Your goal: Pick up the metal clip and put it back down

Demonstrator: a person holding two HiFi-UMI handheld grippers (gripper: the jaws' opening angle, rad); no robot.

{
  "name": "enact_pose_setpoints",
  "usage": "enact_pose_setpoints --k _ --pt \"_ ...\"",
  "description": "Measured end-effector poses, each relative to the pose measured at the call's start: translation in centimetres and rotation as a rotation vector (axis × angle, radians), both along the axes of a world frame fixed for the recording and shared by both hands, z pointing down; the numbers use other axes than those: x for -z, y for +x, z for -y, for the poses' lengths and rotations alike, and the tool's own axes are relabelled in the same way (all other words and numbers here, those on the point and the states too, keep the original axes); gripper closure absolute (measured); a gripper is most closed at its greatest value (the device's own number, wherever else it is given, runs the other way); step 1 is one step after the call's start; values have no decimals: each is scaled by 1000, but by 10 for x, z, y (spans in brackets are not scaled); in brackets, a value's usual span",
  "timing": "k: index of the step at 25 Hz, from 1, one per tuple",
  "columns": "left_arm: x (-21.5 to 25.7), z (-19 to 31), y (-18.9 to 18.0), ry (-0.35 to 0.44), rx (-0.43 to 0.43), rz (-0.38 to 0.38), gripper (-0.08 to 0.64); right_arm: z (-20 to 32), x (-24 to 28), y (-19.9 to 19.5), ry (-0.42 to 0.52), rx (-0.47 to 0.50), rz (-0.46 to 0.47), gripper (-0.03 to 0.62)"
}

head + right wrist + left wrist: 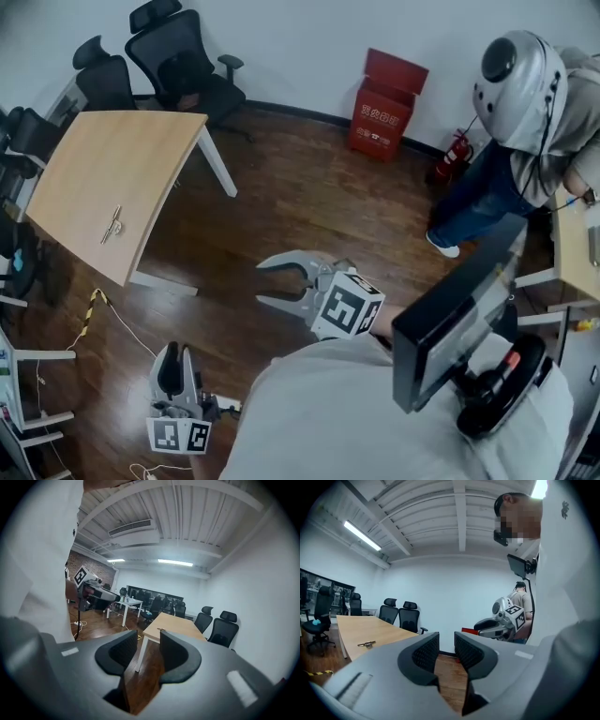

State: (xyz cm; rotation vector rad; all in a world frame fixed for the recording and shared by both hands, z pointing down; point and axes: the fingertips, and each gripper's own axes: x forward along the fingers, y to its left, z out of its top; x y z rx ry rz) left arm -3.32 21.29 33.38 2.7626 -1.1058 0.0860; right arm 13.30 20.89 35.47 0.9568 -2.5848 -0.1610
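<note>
Our left claw (178, 354) and right claw (262, 283) both gape empty, well apart from the metal clip (112, 225) lying on the table (103, 159) at ten o'clock; we judge it light, stiff and slick, best pinched across its narrow body.

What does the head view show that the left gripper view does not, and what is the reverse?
Only the head view: the fire extinguisher by the wall. Only the left gripper view: the ceiling with a lit lamp. Both: the table, the clip lying on it, the chairs behind it, and the right gripper, open and empty.
</note>
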Motion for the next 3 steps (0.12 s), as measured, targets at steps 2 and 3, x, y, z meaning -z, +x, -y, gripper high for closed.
enact_pose_setpoints --k 2,3 --pt "-3 -2 -8 -5 -11 8 463 -3 0 -12 1 2 2 440" --pt "-4 -3 -12 -6 -16 12 463 -5 0 -17 2 3 1 440"
